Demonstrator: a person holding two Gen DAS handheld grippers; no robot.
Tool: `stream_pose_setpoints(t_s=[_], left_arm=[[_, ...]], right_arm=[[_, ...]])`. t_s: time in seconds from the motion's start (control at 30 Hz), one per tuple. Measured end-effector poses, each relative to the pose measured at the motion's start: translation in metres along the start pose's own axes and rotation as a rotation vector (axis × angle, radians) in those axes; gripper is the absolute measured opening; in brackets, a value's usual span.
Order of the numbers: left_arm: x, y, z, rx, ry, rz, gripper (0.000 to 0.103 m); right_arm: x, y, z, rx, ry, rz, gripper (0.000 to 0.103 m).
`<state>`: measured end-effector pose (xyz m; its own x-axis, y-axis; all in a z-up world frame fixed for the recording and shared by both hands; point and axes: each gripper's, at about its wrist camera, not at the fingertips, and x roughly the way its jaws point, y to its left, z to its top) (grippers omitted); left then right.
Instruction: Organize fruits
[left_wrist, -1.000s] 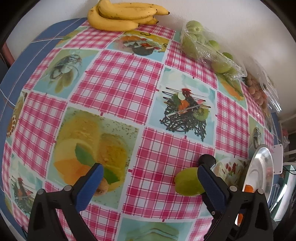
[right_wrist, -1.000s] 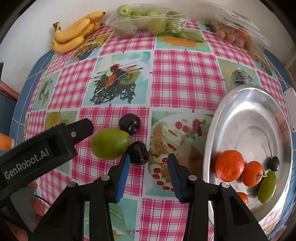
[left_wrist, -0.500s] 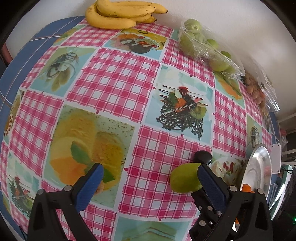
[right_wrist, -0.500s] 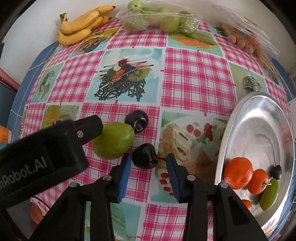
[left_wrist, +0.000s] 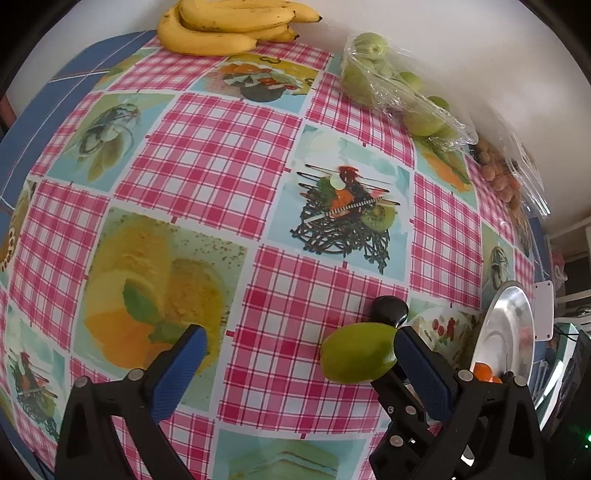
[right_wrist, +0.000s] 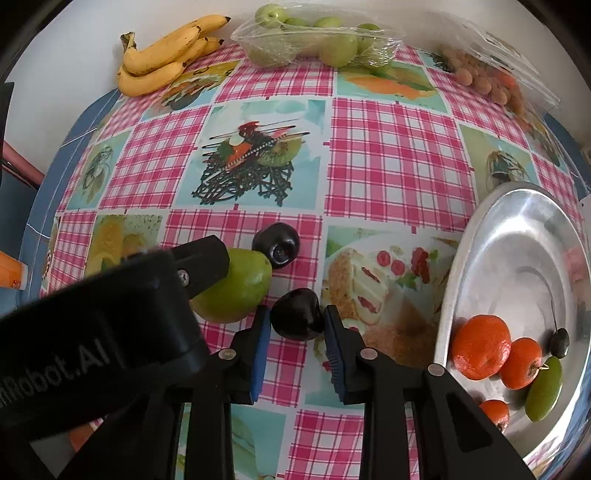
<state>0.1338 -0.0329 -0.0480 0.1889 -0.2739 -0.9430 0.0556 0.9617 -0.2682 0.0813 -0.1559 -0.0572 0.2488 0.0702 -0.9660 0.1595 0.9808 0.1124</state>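
Note:
A green pear lies on the checked tablecloth; in the left wrist view the green pear sits just inside my right finger. My left gripper is wide open around it. Two dark plums lie beside it: one behind the pear, also in the left wrist view, and one between my right gripper's pads. The pads stand close on each side of that plum, not clearly pressing it. A metal bowl at the right holds several oranges and a green fruit.
Bananas lie at the far left edge by the wall. A clear bag of green apples and a bag of small brown fruit lie along the back. The left gripper's black body crowds the right wrist view.
Both grippers have moved forward. The right gripper's fingers have come around the near plum. The left gripper has closed in on the pear, still wide open.

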Motion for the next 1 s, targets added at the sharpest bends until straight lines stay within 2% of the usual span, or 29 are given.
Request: stream_pose_setpoints(t_s=[0.1,0.57,0.87,1.0], left_arm=[[0.001,-0.002,0.0,0.006,0.0,0.001,0.101],[0.012,-0.02,-0.007,0.049,0.023,-0.031,0.085],[0.023,-0.042,-0.016,0.072,0.068,-0.084,0.074],[0.026,-0.049,-0.019,0.069,0.078,-0.107,0.066]], right_arm=[[-0.001,-0.006,0.0,0.018,-0.001,0.008,0.03],[-0.014,-0.03,-0.004,0.082,-0.014,0.021,0.03],[-0.013,-0.037,-0.005,0.106,-0.007,0.021,0.03],[-0.013,-0.038,-0.004,0.107,-0.004,0.016,0.03]])
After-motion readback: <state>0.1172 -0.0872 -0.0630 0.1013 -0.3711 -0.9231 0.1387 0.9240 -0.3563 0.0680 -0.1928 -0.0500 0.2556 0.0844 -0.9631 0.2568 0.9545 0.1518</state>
